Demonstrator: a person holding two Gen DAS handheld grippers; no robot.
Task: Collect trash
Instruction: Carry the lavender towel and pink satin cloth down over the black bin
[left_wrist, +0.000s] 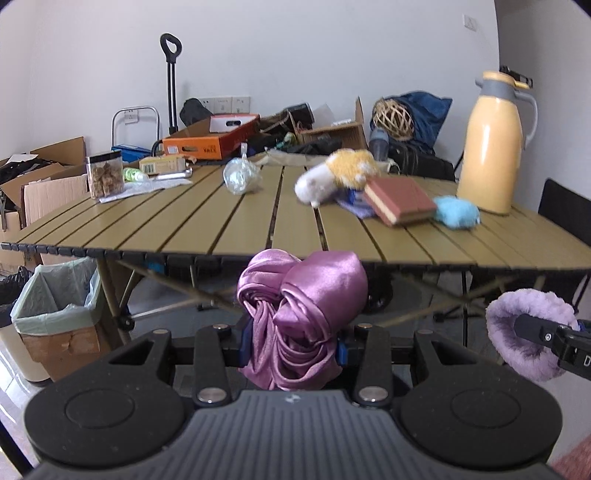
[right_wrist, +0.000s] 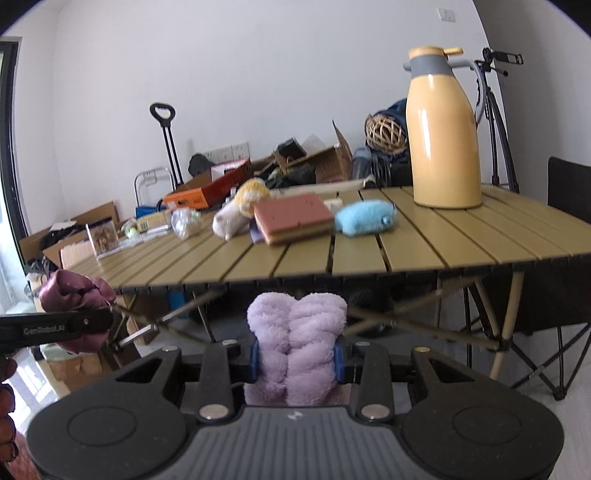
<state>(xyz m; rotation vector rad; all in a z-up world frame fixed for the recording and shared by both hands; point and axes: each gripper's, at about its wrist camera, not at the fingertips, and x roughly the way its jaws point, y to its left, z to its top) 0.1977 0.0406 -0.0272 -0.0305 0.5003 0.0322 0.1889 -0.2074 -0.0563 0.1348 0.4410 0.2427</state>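
— White walls and a slatted folding table (left_wrist: 207, 225) fill both wrist views. What have my tongs got?

— Your left gripper (left_wrist: 293, 341) is pinching a bunched purple satin cloth (left_wrist: 301, 302), pads pressed in on both sides, held just below the table's near edge. Your right gripper (right_wrist: 295, 358) is clamped on a fluffy lilac cloth (right_wrist: 295, 332), also in front of and under that edge.

— And beyond them, on the tabletop?

— I see a reddish book (right_wrist: 295, 216) with a blue plush toy (right_wrist: 364, 218) just beside it, and a white-and-yellow plush (left_wrist: 336, 175) on its other side. A crumpled clear plastic bag (left_wrist: 240, 175) lies near the middle, a clear jar (left_wrist: 105, 175) towards the left end, and a tall yellow thermos jug (left_wrist: 493, 147) stands at the right.

— Anywhere for the trash?

— A cardboard box lined with a pale green bag (left_wrist: 55, 299) sits on the floor by the table's left legs. Cardboard boxes and a hand trolley (left_wrist: 171, 81) stand along the far wall.
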